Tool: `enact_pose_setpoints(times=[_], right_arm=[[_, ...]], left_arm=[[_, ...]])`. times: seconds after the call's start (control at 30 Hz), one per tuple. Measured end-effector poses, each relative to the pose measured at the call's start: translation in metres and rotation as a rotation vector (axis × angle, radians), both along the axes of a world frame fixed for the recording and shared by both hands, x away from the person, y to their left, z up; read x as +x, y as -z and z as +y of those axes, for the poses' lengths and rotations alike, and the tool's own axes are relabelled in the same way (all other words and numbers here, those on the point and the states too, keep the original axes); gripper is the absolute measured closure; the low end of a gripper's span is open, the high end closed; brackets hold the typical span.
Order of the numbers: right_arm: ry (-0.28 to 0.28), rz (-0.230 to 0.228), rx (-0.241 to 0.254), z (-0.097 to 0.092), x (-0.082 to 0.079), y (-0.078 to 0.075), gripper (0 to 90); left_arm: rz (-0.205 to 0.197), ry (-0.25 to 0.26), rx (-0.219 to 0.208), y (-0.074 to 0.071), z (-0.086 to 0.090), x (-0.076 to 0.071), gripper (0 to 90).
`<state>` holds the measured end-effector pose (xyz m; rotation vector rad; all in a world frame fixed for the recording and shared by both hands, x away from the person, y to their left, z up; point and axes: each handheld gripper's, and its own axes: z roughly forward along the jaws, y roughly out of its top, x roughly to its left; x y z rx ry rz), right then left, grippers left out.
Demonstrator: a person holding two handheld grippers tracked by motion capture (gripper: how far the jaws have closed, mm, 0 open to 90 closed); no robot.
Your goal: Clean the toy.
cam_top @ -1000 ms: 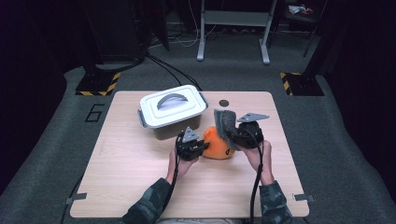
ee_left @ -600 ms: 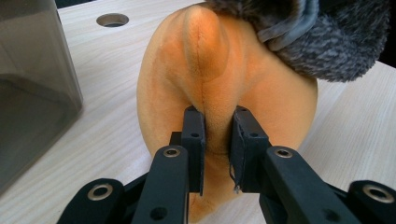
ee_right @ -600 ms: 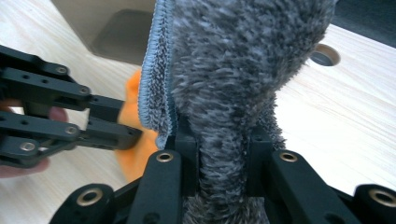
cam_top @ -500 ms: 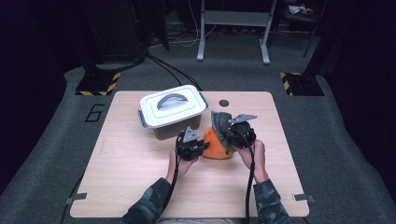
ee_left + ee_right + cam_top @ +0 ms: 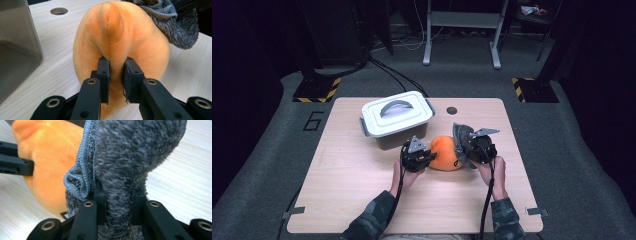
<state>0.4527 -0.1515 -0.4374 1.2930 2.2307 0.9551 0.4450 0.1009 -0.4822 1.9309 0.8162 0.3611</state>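
An orange plush toy lies on the wooden table between my two grippers. My left gripper is shut on a fold of the toy's left side; in the left gripper view the pads pinch the orange plush. My right gripper is shut on a grey fuzzy knitted cloth, held against the toy's right side. In the right gripper view the grey cloth stands up between the jaws of the right gripper, with the orange toy just behind it.
A grey storage box with a white handled lid stands behind and left of the toy, close to my left gripper. A small round hole sits in the tabletop near the far edge. Bare table lies to the left and front.
My right gripper has come down and to the left with the grey cloth, bringing it against the toy. The left gripper and the toy have stayed in place.
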Motion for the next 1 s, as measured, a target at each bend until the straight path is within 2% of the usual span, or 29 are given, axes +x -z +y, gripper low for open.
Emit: enact_pose_setpoints(times=[0.17, 0.33, 0.37, 0.5, 0.63, 0.7, 0.83, 1.0], right_arm=[[0.012, 0.016, 0.009, -0.008, 0.000, 0.008, 73.5], [0.033, 0.037, -0.002, -0.013, -0.001, 0.016, 73.5], [0.046, 0.055, -0.014, -0.016, 0.000, 0.021, 73.6], [0.063, 0.077, -0.034, -0.020, 0.002, 0.030, 73.8], [0.084, 0.134, -0.074, -0.023, 0.007, 0.047, 73.9], [0.092, 0.150, -0.062, -0.024, 0.007, 0.051, 74.0], [0.100, 0.108, -0.073, -0.025, 0.006, 0.038, 74.0], [0.097, 0.024, -0.063, -0.023, -0.001, 0.006, 74.0]], left_arm=[[-0.001, -0.003, -0.005, 0.000, 0.000, 0.000, 76.7], [0.000, -0.004, -0.004, 0.000, 0.000, 0.000, 76.6], [0.001, -0.005, -0.004, 0.000, 0.000, 0.000, 76.6], [0.004, -0.011, -0.013, 0.000, 0.000, 0.000, 76.6], [0.000, -0.013, -0.007, 0.000, 0.001, 0.000, 76.7], [-0.002, -0.016, -0.005, 0.000, 0.001, 0.000, 76.6], [0.002, -0.018, -0.007, 0.000, 0.002, 0.001, 76.6], [-0.002, -0.016, -0.006, -0.001, 0.001, 0.001, 76.5]])
